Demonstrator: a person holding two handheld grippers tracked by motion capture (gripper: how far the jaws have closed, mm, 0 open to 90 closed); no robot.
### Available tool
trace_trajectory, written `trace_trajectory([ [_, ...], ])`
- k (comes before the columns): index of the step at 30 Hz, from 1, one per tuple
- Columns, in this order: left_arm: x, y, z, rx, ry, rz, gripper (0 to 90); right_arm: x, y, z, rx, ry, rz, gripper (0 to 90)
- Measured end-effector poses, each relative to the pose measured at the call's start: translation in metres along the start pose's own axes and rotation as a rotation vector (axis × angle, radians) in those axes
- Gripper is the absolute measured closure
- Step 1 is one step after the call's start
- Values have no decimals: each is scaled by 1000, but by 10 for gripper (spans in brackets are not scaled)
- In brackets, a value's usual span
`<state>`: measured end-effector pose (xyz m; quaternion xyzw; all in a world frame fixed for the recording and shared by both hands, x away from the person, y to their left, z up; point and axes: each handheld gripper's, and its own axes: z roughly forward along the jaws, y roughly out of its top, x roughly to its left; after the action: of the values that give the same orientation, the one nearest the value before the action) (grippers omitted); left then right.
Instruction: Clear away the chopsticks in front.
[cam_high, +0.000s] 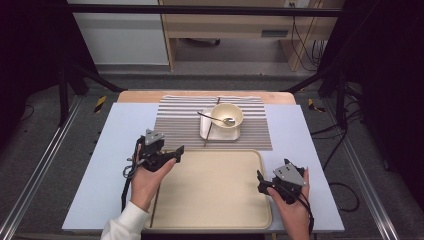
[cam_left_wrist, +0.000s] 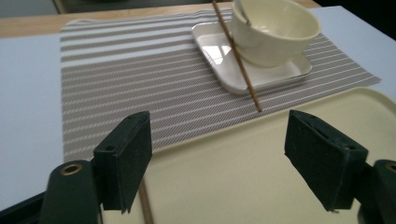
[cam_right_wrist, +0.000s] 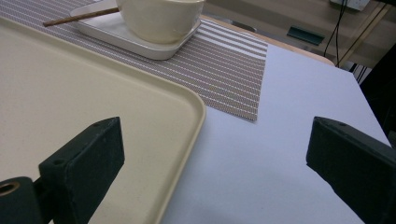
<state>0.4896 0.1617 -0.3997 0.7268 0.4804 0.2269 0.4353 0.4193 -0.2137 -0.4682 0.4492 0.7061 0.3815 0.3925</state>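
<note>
My left gripper (cam_high: 176, 152) hangs over the near left part of the table (cam_high: 115, 165), just at the left rim of the cream tray (cam_high: 215, 190), and its jaws stand spread with nothing between them. Below it one brown chopstick (cam_high: 154, 207) lies on the tray's left edge, running toward the near left corner (I see its end poking up between my left jaws in the left gripper view, low down and untouched). The second chopstick (cam_left_wrist: 236, 53) leans across the small white square plate (cam_left_wrist: 222, 58) on the striped placemat (cam_high: 175, 122), its tip reaching the mat just short of the tray's far edge. On that plate sits the cream bowl (cam_high: 227, 116) with a metal spoon (cam_high: 217, 119) resting in it, its handle sticking out to the left. The mat lies along the far middle of the table, touching the tray's far rim. My right gripper (cam_high: 261, 184) waits at the tray's right edge near the near right corner of the table, jaws held wide apart and holding nothing; between them in the right gripper view lie the tray's corner and bare table.
</note>
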Motion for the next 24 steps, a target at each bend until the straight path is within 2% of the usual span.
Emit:
trace_trajectory([
  [2, -8, 10, 5, -18, 3, 61, 188, 1, 0, -1, -5, 5, -8, 45],
  [5, -19, 22, 14, -40, -28, 52, 167, 2, -1, -2, -3, 12, -2, 45],
  [7, -28, 27, 21, -43, -27, 86, 158, 2, 0, -2, -11, 15, 1, 46],
  [8, -34, 31, 27, -32, -22, 121, 155, 2, 0, -3, -13, 16, 1, 46],
  [11, -40, 34, 42, -38, -35, 136, 155, 1, 0, -3, -18, 22, 3, 47],
  [13, -43, 36, 51, -33, -45, 136, 162, 1, 0, -3, -16, 22, 6, 47],
  [16, -48, 37, 66, -20, -43, 190, 221, 0, 0, -2, -12, 15, 4, 47],
  [22, -46, 33, 85, 25, -23, 231, 269, -1, 0, -2, -12, 9, 8, 47],
  [24, -44, 32, 89, 41, -17, 238, 310, 0, 0, -2, -11, 10, 6, 47],
])
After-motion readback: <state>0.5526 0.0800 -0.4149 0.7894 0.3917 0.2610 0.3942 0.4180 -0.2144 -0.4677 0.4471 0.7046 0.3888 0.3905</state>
